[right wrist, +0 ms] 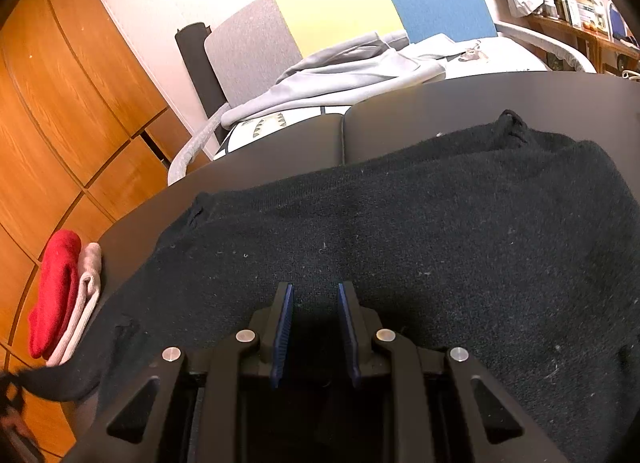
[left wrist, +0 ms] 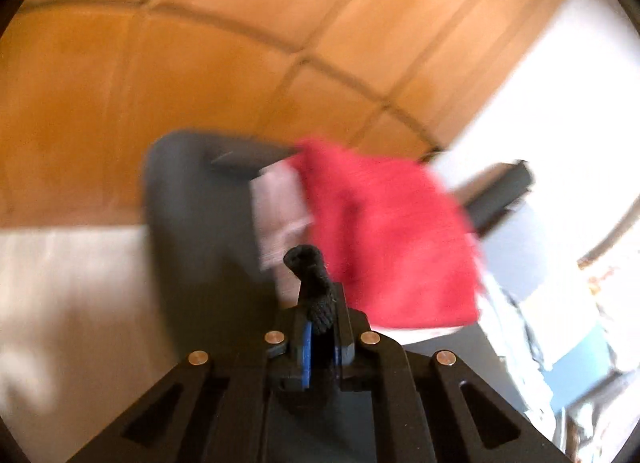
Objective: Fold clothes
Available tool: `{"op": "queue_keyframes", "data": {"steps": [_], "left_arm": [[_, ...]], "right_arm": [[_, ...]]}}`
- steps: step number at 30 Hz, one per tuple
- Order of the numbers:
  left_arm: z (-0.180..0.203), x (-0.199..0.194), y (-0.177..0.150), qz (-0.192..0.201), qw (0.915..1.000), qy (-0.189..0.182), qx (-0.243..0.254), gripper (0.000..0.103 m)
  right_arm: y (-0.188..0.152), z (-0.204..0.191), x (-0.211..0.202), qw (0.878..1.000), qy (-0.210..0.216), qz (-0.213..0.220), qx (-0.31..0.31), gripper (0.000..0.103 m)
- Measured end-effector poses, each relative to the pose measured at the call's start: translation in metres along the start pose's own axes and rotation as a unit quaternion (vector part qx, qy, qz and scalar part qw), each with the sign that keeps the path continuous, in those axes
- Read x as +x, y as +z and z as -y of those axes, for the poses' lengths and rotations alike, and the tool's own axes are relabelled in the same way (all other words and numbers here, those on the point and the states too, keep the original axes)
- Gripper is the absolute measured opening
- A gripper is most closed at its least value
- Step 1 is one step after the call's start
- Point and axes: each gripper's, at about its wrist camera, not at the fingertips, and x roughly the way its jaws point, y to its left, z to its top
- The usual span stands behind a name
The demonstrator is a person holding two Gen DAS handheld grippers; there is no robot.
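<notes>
A black knit sweater (right wrist: 400,231) lies spread over the black table (right wrist: 460,99). My right gripper (right wrist: 314,291) sits low over its near edge, open, and I see nothing pinched between the blue pads. My left gripper (left wrist: 322,297) is shut on a bunched end of the black sweater (left wrist: 310,263), which sticks up from its jaws. That view is motion-blurred. Beyond it, a folded red cloth (left wrist: 384,231) lies on a folded pale pink cloth (left wrist: 280,207) at the table's corner. Both the red cloth (right wrist: 56,291) and the pink cloth (right wrist: 86,295) show at the left in the right wrist view.
Orange wooden cabinet doors (right wrist: 60,103) stand to the left of the table. Behind it is a chair (right wrist: 340,11) with a grey, yellow and blue back. A grey hoodie (right wrist: 340,71) is draped on its seat. Cluttered shelves (right wrist: 580,7) fill the far right.
</notes>
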Motion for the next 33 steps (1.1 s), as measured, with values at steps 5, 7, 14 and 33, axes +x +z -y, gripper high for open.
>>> {"op": "queue_keyframes", "data": {"steps": [5,7,14,33], "left_arm": [[0.120,-0.004,0.022,-0.005,0.9897,-0.112,0.089,0.008],[0.176,-0.002,0.021,-0.021,0.9786,-0.158,0.130,0.008],[0.335,0.002,-0.029,-0.076,0.9268,-0.260,0.260,0.008],[0.443,0.040,-0.400,-0.327,0.7767,-0.262,0.470,0.008]], "right_arm": [[0.003,0.000,0.001,1.000,0.000,-0.012,0.004,0.023],[0.006,0.002,0.000,1.000,0.005,-0.021,0.013,0.023],[0.000,0.020,-0.028,0.993,0.055,-0.025,0.098,0.024],[-0.017,0.094,-0.094,0.984,0.038,0.006,0.175,0.025]]}}
